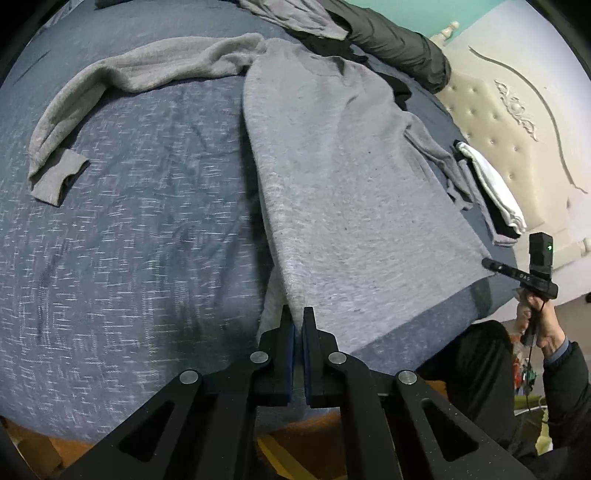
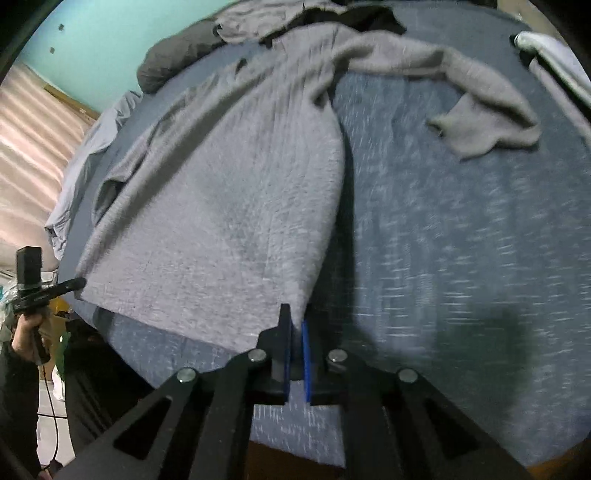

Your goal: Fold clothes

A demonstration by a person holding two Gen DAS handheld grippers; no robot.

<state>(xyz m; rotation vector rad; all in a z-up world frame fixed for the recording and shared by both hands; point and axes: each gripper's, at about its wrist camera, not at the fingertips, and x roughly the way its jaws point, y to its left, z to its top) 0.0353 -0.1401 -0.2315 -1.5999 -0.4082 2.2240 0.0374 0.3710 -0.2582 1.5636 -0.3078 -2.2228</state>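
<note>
Both grippers' fingers, left (image 1: 298,314) and right (image 2: 295,317), were nearly shut, pinching the grey sweater's (image 1: 351,177) hem corners; thin grips risked slipping, dropping the hem.

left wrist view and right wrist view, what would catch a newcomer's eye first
The big grey sweater spread across the blue bedspread dominates both views, one sleeve flung out sideways. Each pair of tongs, left and right, is shut on a bottom hem corner. Behind it sits a pile of dark clothes near the cream headboard.
</note>
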